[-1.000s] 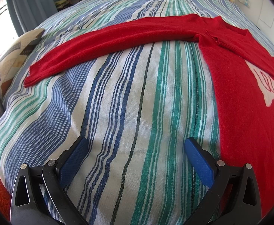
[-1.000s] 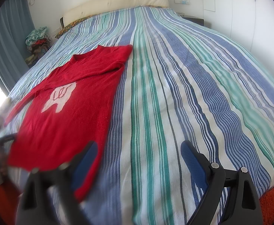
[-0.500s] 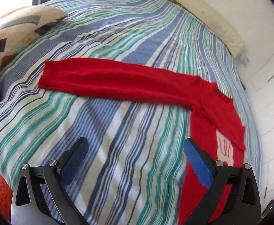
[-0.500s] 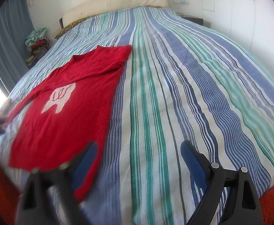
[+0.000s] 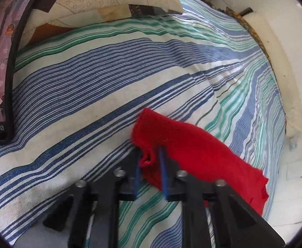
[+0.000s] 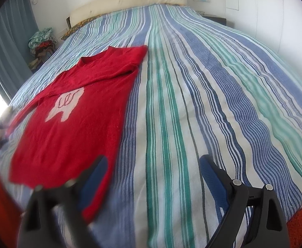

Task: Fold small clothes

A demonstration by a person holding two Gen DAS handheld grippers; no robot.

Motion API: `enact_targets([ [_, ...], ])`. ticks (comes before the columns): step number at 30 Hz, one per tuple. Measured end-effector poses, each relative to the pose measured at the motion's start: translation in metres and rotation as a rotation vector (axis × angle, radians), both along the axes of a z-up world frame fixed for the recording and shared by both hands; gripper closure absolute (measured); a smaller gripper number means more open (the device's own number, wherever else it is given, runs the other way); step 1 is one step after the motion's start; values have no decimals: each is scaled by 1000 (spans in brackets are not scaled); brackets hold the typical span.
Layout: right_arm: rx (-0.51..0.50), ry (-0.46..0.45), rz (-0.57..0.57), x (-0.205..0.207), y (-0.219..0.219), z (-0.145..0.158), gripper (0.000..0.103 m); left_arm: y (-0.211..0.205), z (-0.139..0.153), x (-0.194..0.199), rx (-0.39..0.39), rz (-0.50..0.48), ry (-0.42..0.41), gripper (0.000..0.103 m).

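Red knit sweater (image 6: 72, 124) with white emblem, flat on blue-and-green striped bed (image 6: 192, 103); its sleeve cuff (image 5: 151, 124) pinched in closed left tool (image 5: 151, 161); right tool (image 6: 153, 177), open and empty, beside sweater's hem.

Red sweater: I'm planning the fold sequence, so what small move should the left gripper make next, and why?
Probably lift the sleeve end slightly and carry it across onto the red sweater. The left gripper is shut on the cuff, the sleeve lies stretched out over the striped bedspread, and the sweater's body lies flat. The right gripper is open and holds nothing.
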State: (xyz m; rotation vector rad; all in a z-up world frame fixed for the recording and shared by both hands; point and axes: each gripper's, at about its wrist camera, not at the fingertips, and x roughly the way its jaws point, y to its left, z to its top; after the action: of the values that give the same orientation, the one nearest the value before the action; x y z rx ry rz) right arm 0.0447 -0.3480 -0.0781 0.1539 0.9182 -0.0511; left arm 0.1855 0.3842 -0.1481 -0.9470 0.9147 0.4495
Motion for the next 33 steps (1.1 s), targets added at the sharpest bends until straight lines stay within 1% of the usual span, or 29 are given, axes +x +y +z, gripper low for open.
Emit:
enact_targets([
  [1,-1,1,2,0,1,0,14,0,3,2,17,6,3,100],
  [3,-2,0,5,1,1,0,14,-8,22,8,102,-28,1,100],
  [6,-2,-4,15,1,3,0,14,-44,68,36,261,-167,-38,100],
  [9,10,-6,25,2,4,0,14,-104,116,74,375,-349,-85,100],
  [11,21,-10,29,2,4,1,14,-154,145,97,432,-477,-125,100],
  [14,34,-24,26,0,2,3,14,-235,175,123,468,-662,-195,100],
  [17,43,-36,11,-2,-1,6,14,-317,187,135,476,-836,-252,100],
  [19,51,-41,-2,-4,-5,7,14,-366,184,136,494,-938,-267,100],
  [20,56,-44,-8,-5,-6,8,14,-389,177,137,504,-990,-264,100],
  [21,61,-47,-12,-5,-8,8,14,-409,167,139,507,-1048,-247,96],
  [22,65,-49,-15,-6,-9,9,14,-427,154,139,507,-1094,-218,89],
  [23,68,-51,-16,-5,-9,10,14,-440,141,137,509,-1128,-182,80],
  [24,71,-52,-17,-5,-10,10,14,-448,128,133,519,-1145,-145,54],
  [25,72,-53,-17,-6,-10,10,14,-451,120,126,530,-1147,-139,41],
  [26,74,-54,-17,-6,-10,10,14,-448,117,115,529,-1147,-161,40],
  [27,76,-56,-17,-6,-10,11,14,-439,115,104,509,-1148,-180,40],
  [29,83,-60,-18,-7,-11,11,14,-408,115,83,466,-1108,-204,38],
  [31,91,-63,-22,-7,-14,11,14,-366,113,68,455,-1022,-206,26],
  [33,106,-62,-29,-6,-18,13,14,-322,108,51,460,-923,-179,25],
])
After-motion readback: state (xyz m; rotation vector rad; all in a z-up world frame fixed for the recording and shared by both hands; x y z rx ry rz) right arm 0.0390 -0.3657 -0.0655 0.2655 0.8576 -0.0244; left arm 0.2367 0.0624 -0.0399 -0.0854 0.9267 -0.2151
